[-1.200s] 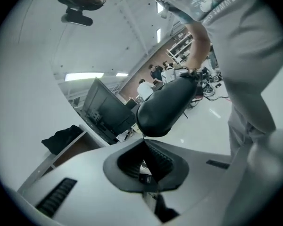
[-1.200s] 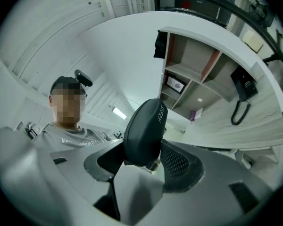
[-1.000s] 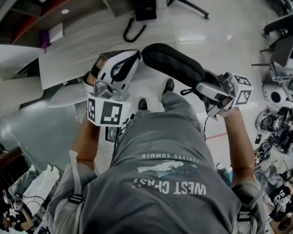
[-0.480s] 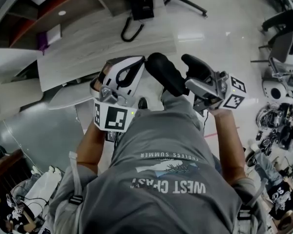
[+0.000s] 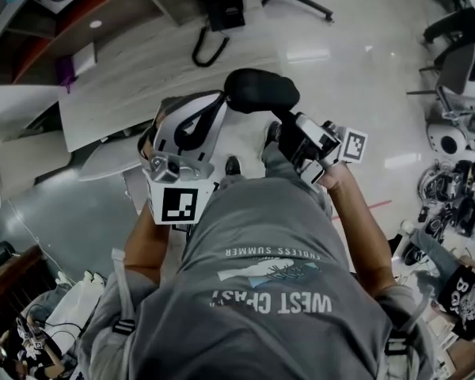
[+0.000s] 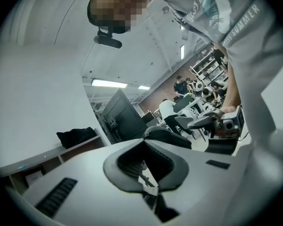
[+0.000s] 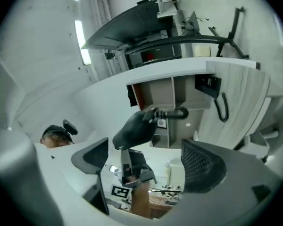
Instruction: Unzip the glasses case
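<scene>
The left gripper (image 5: 220, 97) has its fingers closed on one end of the black glasses case (image 5: 261, 91) and holds it in the air in front of the person. The right gripper (image 5: 289, 133) is just beside the case. Its fingers have just been opening and stand wide apart, off the case. The grey T-shirt (image 5: 277, 291) reads "ENDLESS SUMMER".

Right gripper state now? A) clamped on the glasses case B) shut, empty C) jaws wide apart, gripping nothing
C: the right gripper has just been opening its jaws, which stand wide apart with the pads off the glasses case; the shut left gripper holds the case alone.
</scene>
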The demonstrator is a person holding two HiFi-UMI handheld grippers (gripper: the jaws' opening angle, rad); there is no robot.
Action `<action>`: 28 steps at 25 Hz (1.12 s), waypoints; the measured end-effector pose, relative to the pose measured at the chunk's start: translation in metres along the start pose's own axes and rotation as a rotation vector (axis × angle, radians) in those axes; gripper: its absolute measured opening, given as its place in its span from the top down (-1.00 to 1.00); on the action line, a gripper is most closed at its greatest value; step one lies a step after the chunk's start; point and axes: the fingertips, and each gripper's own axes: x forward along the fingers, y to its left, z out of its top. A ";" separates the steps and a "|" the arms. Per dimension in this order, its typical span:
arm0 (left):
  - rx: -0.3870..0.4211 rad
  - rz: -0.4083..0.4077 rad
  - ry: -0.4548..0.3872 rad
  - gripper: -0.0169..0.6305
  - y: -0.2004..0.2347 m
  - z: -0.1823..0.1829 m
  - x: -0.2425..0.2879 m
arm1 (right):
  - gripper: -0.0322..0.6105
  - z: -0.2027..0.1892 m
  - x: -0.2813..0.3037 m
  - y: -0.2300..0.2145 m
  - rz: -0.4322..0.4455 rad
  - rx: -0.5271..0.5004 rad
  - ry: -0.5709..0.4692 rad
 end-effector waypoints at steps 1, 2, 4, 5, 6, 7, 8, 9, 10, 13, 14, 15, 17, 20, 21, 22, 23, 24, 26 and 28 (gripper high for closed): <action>0.010 0.001 -0.004 0.96 -0.001 0.001 0.001 | -0.57 -0.001 0.000 0.003 0.034 0.028 -0.022; 0.017 -0.001 -0.010 0.96 -0.002 0.002 0.001 | -0.56 0.000 0.002 0.009 0.069 0.046 -0.039; 0.031 -0.010 -0.025 0.96 -0.007 0.005 0.002 | -0.56 0.003 0.008 0.017 0.127 0.070 -0.063; 0.043 -0.019 -0.032 0.96 -0.010 0.007 0.003 | -0.56 0.007 0.010 0.020 0.146 0.078 -0.073; 0.059 -0.032 -0.038 0.96 -0.015 0.010 0.004 | -0.56 0.011 0.012 0.023 0.158 0.084 -0.084; 0.080 -0.048 -0.046 0.96 -0.021 0.013 0.005 | -0.56 0.016 0.012 0.025 0.165 0.089 -0.095; 0.101 -0.065 -0.059 0.96 -0.026 0.016 0.005 | -0.55 0.020 0.012 0.027 0.165 0.090 -0.107; 0.118 -0.081 -0.074 0.96 -0.032 0.019 0.004 | -0.54 0.024 0.011 0.029 0.156 0.085 -0.117; 0.126 -0.094 -0.086 0.96 -0.036 0.021 0.004 | -0.44 0.027 0.010 0.029 0.136 0.071 -0.125; 0.102 -0.134 -0.068 0.96 -0.042 0.016 0.005 | -0.09 0.035 0.006 0.034 0.062 -0.051 -0.130; 0.089 -0.149 -0.052 0.96 -0.043 0.013 0.005 | -0.07 0.038 0.004 0.040 0.043 -0.121 -0.123; 0.076 -0.163 -0.039 0.96 -0.044 0.010 0.005 | -0.05 0.040 0.003 0.049 0.028 -0.197 -0.114; 0.054 -0.181 -0.022 0.96 -0.046 0.008 0.005 | -0.01 0.047 0.002 0.066 0.016 -0.328 -0.097; 0.062 -0.193 -0.003 0.96 -0.047 0.009 0.006 | 0.03 0.052 -0.001 0.084 0.005 -0.485 -0.071; 0.058 -0.196 0.010 0.96 -0.048 0.008 0.007 | 0.03 0.051 -0.002 0.088 -0.006 -0.549 -0.056; 0.046 -0.199 0.027 0.96 -0.048 0.006 0.007 | 0.04 0.050 -0.002 0.093 -0.020 -0.620 -0.037; 0.032 -0.202 0.043 0.96 -0.047 0.004 0.008 | 0.05 0.047 -0.001 0.097 -0.038 -0.692 -0.011; 0.019 -0.205 0.057 0.96 -0.046 0.004 0.009 | 0.05 0.043 -0.001 0.100 -0.059 -0.761 0.022; 0.004 -0.205 0.073 0.96 -0.044 0.006 0.010 | 0.06 0.030 -0.001 0.104 -0.099 -0.870 0.097; 0.011 -0.201 0.082 0.96 -0.042 0.010 0.010 | 0.06 0.019 -0.002 0.107 -0.118 -0.934 0.150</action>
